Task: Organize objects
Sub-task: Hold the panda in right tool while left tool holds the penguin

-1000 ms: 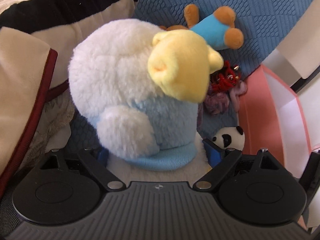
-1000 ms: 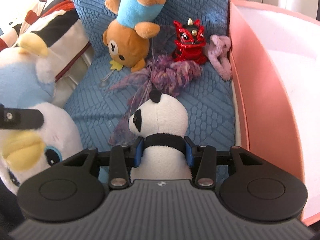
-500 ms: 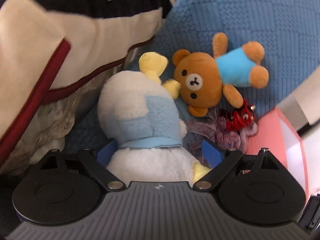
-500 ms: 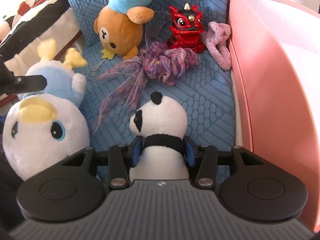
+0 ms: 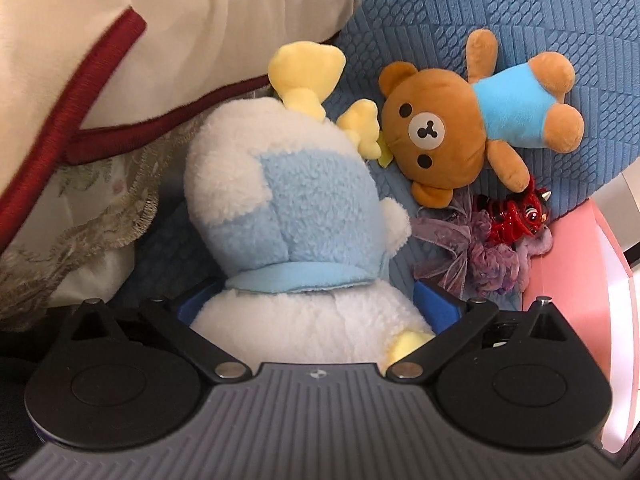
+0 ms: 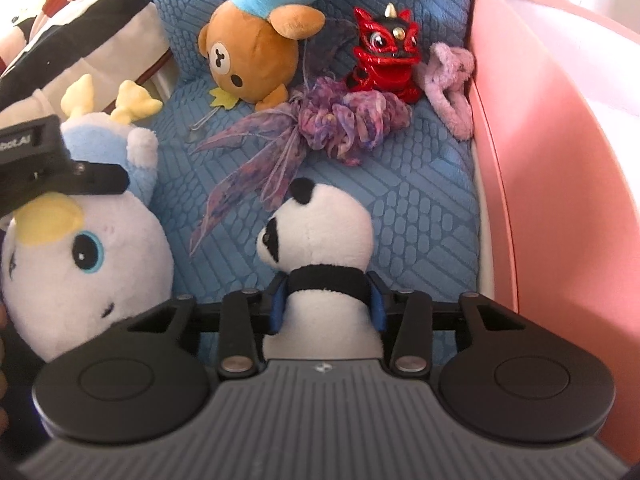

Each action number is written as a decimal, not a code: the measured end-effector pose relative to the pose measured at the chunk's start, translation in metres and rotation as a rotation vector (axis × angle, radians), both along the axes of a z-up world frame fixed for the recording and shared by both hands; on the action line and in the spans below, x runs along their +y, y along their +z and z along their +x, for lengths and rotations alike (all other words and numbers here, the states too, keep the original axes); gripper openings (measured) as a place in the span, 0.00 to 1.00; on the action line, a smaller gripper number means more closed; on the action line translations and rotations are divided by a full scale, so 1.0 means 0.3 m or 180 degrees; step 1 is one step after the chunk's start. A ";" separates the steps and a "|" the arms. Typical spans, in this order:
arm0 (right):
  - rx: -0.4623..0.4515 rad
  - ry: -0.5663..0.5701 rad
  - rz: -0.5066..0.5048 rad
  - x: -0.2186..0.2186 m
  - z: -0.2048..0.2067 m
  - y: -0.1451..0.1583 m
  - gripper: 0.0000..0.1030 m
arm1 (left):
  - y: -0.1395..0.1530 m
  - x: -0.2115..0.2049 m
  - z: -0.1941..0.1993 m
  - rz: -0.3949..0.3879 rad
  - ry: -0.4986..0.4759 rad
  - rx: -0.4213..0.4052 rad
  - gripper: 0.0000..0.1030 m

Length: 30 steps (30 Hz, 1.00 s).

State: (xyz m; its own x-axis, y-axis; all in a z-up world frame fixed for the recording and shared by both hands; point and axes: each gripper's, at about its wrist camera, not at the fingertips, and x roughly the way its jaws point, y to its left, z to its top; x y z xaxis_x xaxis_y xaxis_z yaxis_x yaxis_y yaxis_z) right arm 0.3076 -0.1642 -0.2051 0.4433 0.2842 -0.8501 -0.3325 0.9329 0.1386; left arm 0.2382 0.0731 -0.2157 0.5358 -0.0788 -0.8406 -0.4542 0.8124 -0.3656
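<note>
On blue cushion: left claw (image 5: 318, 312) releasing white-and-blue plush (image 5: 292, 216), right claw (image 6: 326, 300) closing on panda (image 6: 320, 240).
Left jaws opening, plush between them, resting by striped pillow (image 5: 80, 60). Panda clamped at neck, above cushion (image 6: 420, 208). Risks: plush may roll onto bear (image 5: 436, 136); panda could snag purple scarf (image 6: 320, 128). Pink wall (image 6: 540, 160) bounds right; open room mid-cushion.
</note>
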 end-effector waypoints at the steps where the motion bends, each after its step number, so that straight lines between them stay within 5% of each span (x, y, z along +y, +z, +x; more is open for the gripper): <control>1: -0.0014 0.0015 0.0021 0.002 -0.001 0.004 0.42 | -0.003 0.001 0.006 -0.0003 -0.0036 0.0002 0.99; 30: 0.0010 -0.0053 0.0268 -0.069 -0.065 0.143 0.42 | 0.077 0.015 -0.095 -0.0149 -0.0023 -0.0069 0.75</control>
State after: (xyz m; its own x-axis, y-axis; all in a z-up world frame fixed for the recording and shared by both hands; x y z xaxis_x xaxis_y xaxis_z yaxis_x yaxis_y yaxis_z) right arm 0.2881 -0.1849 -0.1623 0.4458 0.3475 -0.8250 -0.3165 0.9232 0.2178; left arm 0.2096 0.0776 -0.1927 0.5532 -0.1216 -0.8241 -0.4399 0.7975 -0.4130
